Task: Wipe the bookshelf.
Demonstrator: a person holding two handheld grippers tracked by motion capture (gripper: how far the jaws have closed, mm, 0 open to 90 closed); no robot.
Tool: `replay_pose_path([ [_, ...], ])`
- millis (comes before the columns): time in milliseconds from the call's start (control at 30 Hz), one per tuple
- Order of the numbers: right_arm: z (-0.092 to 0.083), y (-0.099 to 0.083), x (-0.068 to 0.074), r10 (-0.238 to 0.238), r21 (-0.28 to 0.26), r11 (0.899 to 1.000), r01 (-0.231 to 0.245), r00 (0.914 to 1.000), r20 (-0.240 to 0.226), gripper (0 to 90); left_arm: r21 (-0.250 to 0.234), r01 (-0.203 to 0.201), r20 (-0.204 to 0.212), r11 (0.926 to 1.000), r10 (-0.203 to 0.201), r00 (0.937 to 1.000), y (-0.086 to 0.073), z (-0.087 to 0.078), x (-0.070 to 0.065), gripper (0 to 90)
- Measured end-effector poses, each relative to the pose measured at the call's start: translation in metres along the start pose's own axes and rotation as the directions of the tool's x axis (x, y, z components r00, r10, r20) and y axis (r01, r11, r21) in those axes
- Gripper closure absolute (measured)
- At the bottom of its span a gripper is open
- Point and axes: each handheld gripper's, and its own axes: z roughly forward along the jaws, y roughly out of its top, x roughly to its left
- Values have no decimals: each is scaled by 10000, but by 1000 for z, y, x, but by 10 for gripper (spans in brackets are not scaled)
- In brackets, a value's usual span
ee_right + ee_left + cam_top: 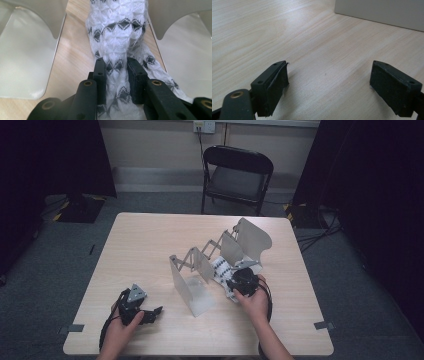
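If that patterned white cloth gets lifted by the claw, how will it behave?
The patterned white cloth looks knitted and bunched, so it will probably sag limply. The right claw pinches a fold, so it seems light. It might snag on the rack's metal dividers.

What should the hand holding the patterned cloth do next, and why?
Probably lower it a little further, then let go. The right tool is shut on the white patterned cloth, which already lies down between two grey plates of the folding rack. The left tool rests open on the table, so it is not helping.
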Motion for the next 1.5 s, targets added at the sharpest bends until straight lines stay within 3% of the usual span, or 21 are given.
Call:
replay_pose_path([
  [133,-14,7,1,-87,-260,9996,85,9999,-95,723,1,-4,2,10000,4,10000,0,0,0,146],
  [200,-26,15,1,-107,-652,9978,100,9999,-112,723,3,-2,1,10000,2,10000,0,0,0,146],
  [367,-49,33,-1,-196,-1275,9916,207,9998,103,723,3,-4,2,10000,4,10000,0,0,0,146],
  [467,-66,51,-6,-326,-1805,9828,385,9988,356,723,6,-3,3,10000,3,10000,0,0,0,146],
  [567,-71,60,-15,0,-2113,9774,100,9989,475,723,4,-2,3,10000,2,10000,0,0,0,146],
  [633,-68,61,-23,301,-2060,9784,-199,9984,468,723,4,-6,2,10000,6,10000,0,0,0,146],
  [867,-48,44,-24,405,-1602,9864,-374,9990,164,722,1,0,2,10000,0,10000,0,0,0,146],
  [1167,-19,6,-33,929,-704,9933,-921,9957,72,722,2,-6,3,10000,6,10000,0,0,0,146],
  [1500,-6,-10,-32,797,-31,9968,-797,9968,0,721,1,-4,1,10000,4,10000,0,0,0,146],
])
